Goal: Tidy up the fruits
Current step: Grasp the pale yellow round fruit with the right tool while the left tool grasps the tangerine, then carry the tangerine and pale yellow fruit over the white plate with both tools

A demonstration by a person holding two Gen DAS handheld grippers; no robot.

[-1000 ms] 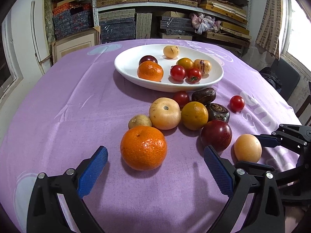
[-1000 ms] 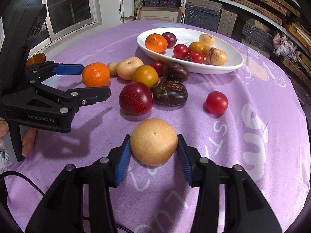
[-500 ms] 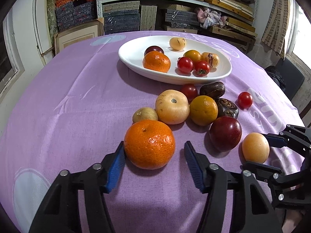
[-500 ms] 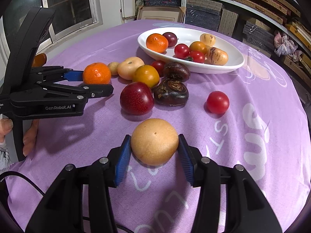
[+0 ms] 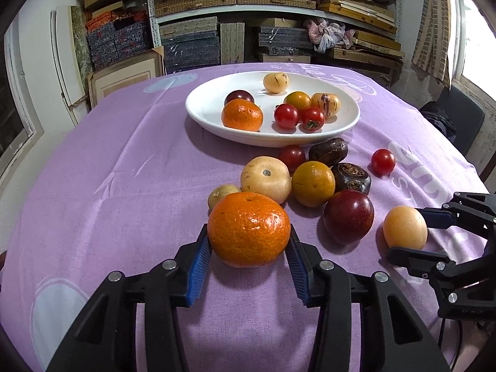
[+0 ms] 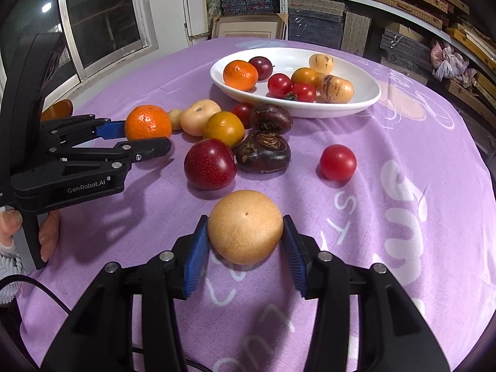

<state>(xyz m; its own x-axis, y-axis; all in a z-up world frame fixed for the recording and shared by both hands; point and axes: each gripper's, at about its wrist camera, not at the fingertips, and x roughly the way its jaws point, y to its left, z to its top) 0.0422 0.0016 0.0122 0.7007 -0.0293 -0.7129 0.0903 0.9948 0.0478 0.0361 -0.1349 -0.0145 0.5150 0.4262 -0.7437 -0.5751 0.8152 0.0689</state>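
Blue pads of the left gripper have just been closing and are now pinched on the tangerine. A tan fruit is clamped by the right gripper. Both fruits sit on the purple cloth, near loose fruit; the white bowl stands beyond, partly filled.
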